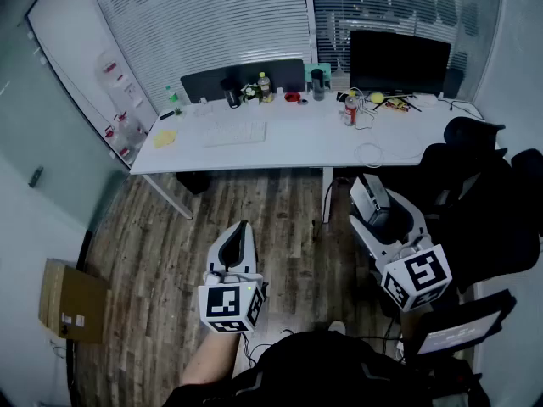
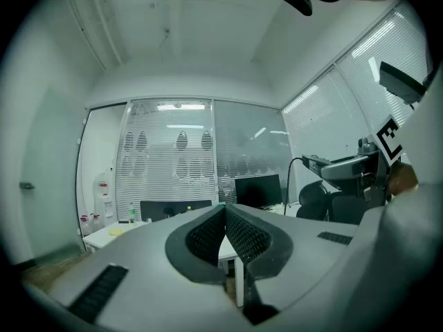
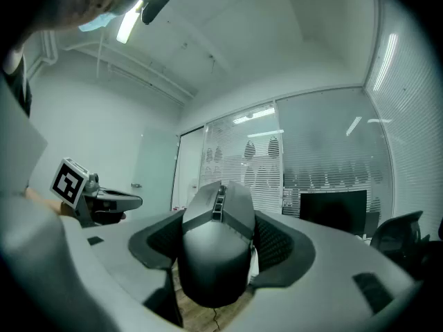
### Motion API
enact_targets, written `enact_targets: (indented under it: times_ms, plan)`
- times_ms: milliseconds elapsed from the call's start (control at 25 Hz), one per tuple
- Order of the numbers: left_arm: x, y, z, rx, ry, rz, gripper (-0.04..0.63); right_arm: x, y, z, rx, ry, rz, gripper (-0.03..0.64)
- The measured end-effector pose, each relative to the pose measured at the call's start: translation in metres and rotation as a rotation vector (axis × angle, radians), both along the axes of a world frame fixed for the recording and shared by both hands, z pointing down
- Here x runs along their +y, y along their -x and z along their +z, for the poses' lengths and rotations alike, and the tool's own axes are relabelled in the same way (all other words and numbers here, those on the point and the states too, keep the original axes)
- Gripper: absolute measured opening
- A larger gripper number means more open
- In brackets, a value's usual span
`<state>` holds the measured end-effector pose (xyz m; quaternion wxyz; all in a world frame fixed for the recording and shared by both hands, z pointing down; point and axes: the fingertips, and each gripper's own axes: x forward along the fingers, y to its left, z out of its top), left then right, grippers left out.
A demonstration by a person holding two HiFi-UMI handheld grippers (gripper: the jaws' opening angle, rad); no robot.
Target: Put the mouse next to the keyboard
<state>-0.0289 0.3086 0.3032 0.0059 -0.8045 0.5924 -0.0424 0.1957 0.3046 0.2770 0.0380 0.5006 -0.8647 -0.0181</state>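
Fingers (image 1: 240, 242) on the left gripper (image 1: 243, 229) come to one closed point in the head view, and that gripper hangs low over the wood floor (image 1: 161, 244), I'd guess parked there because it has no job in this step. Beside it the right gripper (image 1: 382, 209) is held at the same height with a dark shape, the mouse (image 1: 384, 220), lodged in its mouth. Both are well apart from the white table (image 1: 305, 147), where the keyboard (image 1: 235, 133) lies left of centre with bare tabletop on either side of it, so the carry across the room looks to be ahead. From the left gripper view, the ribbed pads (image 2: 208, 237) press together at their tips with nothing between them, and they point toward the far table. From the right gripper view, the fingers (image 3: 277, 244) stand wide apart and pinch the mouse by its two flanks, its buttons and wheel facing up and its nose pointing away toward the blinds. That wide spread seems set simply by the mouse's width. Gripped level like this, it should go down flat next to the keyboard once it gets there.
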Motion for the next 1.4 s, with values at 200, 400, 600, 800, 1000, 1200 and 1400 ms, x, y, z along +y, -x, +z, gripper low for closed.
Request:
enact_targets:
  times_ms: [200,400,600,800,1000,1200,1400]
  plan:
    - [0.007,0.000,-0.003,-0.043,-0.032,-0.026,0.029,0.003,-0.002,0.000,-0.006,0.001,-0.004,0.296]
    - [0.009,-0.002,0.000,-0.017,-0.017,-0.024,0.029,0.003,-0.003,0.001,-0.010,0.006,-0.011,0.296]
    - [0.009,0.000,0.000,-0.004,-0.012,-0.039,0.029,0.003,-0.002,0.000,-0.051,0.012,-0.037,0.298]
    - [0.004,-0.005,0.001,0.009,-0.003,-0.062,0.031,-0.002,-0.012,0.000,-0.044,0.020,-0.047,0.298]
    - [-0.004,-0.016,-0.002,0.031,0.014,-0.082,0.030,-0.018,-0.026,0.004,-0.048,0.029,-0.068,0.298]
    - [-0.015,-0.022,-0.008,0.006,0.004,-0.125,0.029,-0.035,-0.040,0.008,-0.058,0.022,-0.100,0.298]
    - [-0.026,-0.016,-0.002,0.021,0.001,-0.148,0.029,-0.054,-0.038,0.016,-0.083,0.035,-0.118,0.298]
